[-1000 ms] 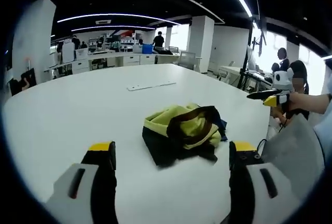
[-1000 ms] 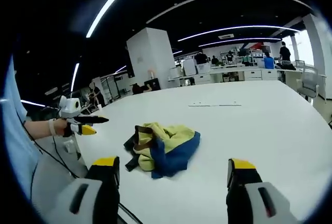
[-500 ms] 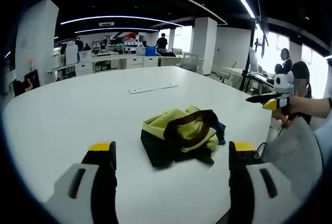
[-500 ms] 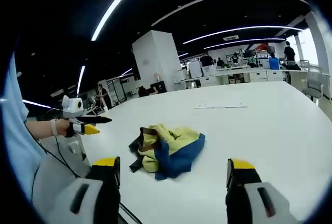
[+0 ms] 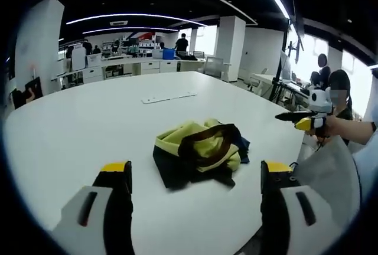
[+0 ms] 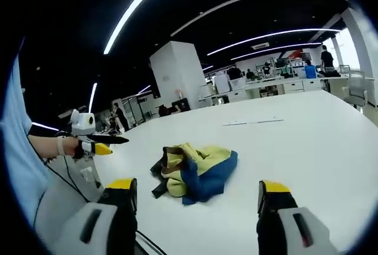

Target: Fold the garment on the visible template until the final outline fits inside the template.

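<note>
White and broad, the table carries a crumpled yellow, blue and brown garment near its middle, close to the near edge. Left gripper hangs above the near edge, jaws spread wide, holding nothing. Right gripper hovers likewise, jaws apart and bare, with the garment just beyond them.

A large white table carries a crumpled yellow-and-blue garment and a flat white strip.
</note>
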The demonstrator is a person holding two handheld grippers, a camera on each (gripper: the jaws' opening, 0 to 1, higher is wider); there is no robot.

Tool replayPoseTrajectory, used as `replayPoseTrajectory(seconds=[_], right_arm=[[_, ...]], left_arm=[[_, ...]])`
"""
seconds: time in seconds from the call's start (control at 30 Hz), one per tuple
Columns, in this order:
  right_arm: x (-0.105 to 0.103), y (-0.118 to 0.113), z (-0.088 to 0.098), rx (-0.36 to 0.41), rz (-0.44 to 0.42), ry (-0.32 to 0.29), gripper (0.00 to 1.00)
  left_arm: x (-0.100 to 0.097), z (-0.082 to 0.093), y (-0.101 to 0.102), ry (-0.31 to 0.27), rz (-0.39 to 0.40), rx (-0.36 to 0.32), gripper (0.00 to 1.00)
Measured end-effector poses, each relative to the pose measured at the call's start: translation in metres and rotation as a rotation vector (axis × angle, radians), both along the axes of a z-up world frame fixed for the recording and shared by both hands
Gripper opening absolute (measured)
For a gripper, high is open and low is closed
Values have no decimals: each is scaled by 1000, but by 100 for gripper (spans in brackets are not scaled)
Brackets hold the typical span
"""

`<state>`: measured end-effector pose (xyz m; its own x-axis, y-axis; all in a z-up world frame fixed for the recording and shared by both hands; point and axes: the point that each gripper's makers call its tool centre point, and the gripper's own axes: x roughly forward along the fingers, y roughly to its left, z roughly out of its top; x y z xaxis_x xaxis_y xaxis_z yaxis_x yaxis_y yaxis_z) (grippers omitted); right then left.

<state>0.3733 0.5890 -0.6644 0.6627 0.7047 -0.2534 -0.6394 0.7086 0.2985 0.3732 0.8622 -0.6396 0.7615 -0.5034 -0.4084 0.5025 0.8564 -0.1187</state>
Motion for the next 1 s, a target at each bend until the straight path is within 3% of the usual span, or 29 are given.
replayPoseTrajectory(seconds=[0.3,0.87,1.0], right_arm=[[0,-9,2,20,-34,9,83],[-3,1,-2,-2,-1,28,82],[-3,1,-3,-5,0,32,82]], left_arm=[[3,-3,-7,4,-38,18,88],[6,-6,1,1,-33,19,87],[6,-7,2,-2,-40,41,77]])
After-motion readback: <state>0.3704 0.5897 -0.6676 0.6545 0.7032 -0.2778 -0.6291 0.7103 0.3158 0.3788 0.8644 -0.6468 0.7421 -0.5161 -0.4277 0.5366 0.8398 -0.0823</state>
